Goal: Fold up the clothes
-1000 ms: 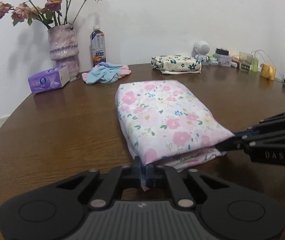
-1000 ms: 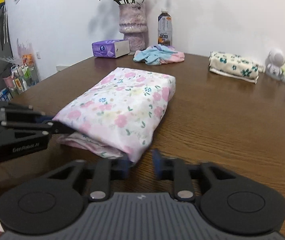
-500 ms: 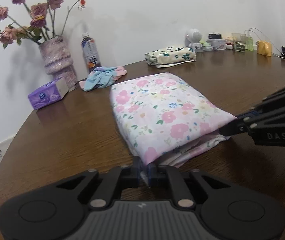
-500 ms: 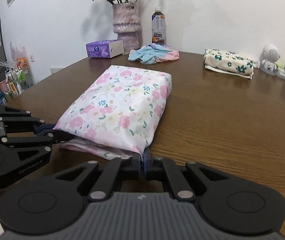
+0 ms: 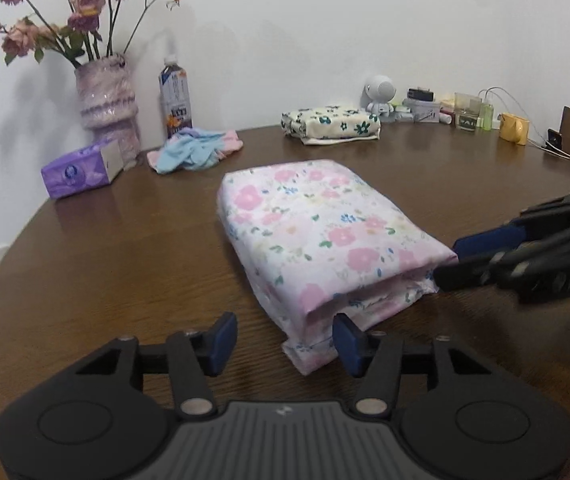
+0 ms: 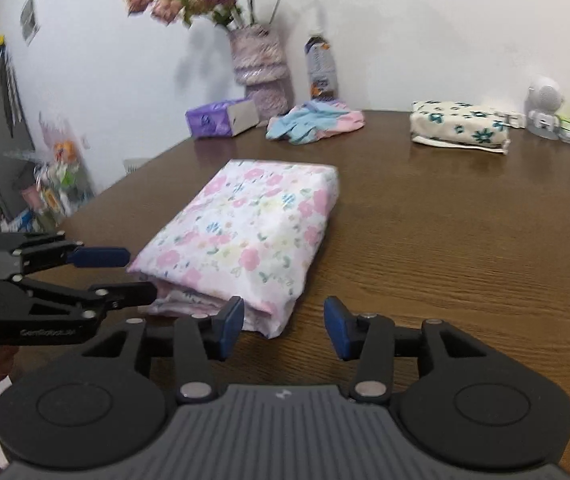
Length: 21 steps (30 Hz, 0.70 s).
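The left gripper (image 5: 281, 338) is held with its jaws spread apart and empty, its right finger touching or just beside the near corner of the floral garment (image 5: 321, 240). The right gripper (image 6: 283, 328) is likewise spread and empty, set low at the other near corner; its left finger is just beside the fabric. The garment is seen lying as a flat, layered rectangular bundle near the middle of the table (image 5: 125, 264), its layered open edges turned toward both grippers. The folded state wanted by the task is already shown by this item. The fabric is judged to be thin, light and soft: it is expected to sag and slide apart if lifted by one layer only. Hold is best taken at the near corners, with all layers pinched together. Further back, a second folded bundle (image 5: 331, 124) with dark flowers and a crumpled blue and pink cloth (image 5: 195, 154) are found, well apart. "GenRobot.AI" is printed on the left gripper body in the right wrist view; the bottle (image 5: 175, 98) label and the tissue box (image 5: 81, 168) print cannot be read.
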### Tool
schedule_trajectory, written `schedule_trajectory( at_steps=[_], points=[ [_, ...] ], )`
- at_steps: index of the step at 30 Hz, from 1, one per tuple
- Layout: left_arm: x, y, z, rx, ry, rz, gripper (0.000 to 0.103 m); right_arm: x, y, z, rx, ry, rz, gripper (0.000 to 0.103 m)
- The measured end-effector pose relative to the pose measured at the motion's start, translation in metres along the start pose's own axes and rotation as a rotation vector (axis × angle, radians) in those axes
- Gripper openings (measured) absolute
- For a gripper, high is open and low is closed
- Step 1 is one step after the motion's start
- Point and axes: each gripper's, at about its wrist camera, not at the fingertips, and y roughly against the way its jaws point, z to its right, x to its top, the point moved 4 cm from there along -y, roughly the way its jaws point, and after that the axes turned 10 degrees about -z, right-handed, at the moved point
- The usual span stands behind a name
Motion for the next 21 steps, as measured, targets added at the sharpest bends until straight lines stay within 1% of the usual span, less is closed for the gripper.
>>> schedule_trajectory(
  at_steps=[1, 2, 3, 4, 6, 10, 12, 13, 14, 15, 16, 17, 18, 19, 21],
  points=[
    [0.0, -0.001, 0.0, 0.013, 0.009, 0.007, 0.023, -0.001, -0.006, -0.003, -0.016, 0.01, -0.008, 0.045],
    [0.001, 0.0, -0.001, 0.019, 0.013, 0.012, 0.004, -0.001, -0.011, -0.005, -0.033, 0.02, -0.016, 0.044],
    [0.001, 0.0, -0.001, 0.023, 0.012, 0.016, 0.003, -0.002, -0.017, -0.008, -0.049, 0.03, -0.024, 0.036],
    [0.0, 0.002, 0.0, 0.029, 0.002, 0.02, 0.003, -0.002, -0.022, -0.011, -0.066, 0.04, -0.032, 0.022],
    [-0.002, 0.003, 0.003, 0.04, -0.027, 0.021, 0.001, -0.002, -0.025, -0.012, -0.053, 0.026, -0.036, 0.007],
    [-0.004, 0.004, 0.006, 0.04, -0.056, 0.016, 0.002, -0.004, -0.027, -0.013, -0.06, 0.023, -0.036, 0.004],
    [-0.005, 0.005, 0.008, 0.034, -0.063, 0.013, 0.009, -0.005, -0.027, -0.014, -0.065, 0.022, -0.035, 0.004],
    [-0.005, 0.005, 0.008, 0.031, -0.067, 0.011, 0.015, -0.005, -0.027, -0.013, -0.064, 0.021, -0.036, 0.006],
    [-0.005, 0.007, 0.008, 0.024, -0.068, 0.011, 0.034, -0.005, -0.026, -0.012, -0.061, 0.019, -0.038, 0.008],
    [-0.006, 0.01, 0.006, 0.01, -0.065, 0.016, 0.05, -0.004, -0.024, -0.011, -0.056, 0.014, -0.038, 0.016],
    [-0.006, 0.014, 0.003, -0.014, -0.053, 0.022, 0.054, -0.004, -0.021, -0.009, -0.049, 0.007, -0.037, 0.032],
    [-0.006, 0.018, -0.002, -0.042, -0.037, 0.027, 0.056, -0.004, -0.017, -0.007, -0.034, -0.001, -0.033, 0.041],
    [-0.004, 0.023, -0.007, -0.083, -0.013, 0.033, 0.056, -0.004, -0.012, -0.005, -0.013, -0.01, -0.027, 0.046],
    [-0.002, 0.027, -0.013, -0.13, 0.02, 0.041, 0.056, -0.004, -0.006, -0.003, 0.01, -0.02, -0.023, 0.046],
    [0.007, 0.032, -0.026, -0.218, 0.109, 0.061, 0.059, 0.001, -0.008, 0.003, 0.045, -0.074, -0.032, 0.046]
  ],
)
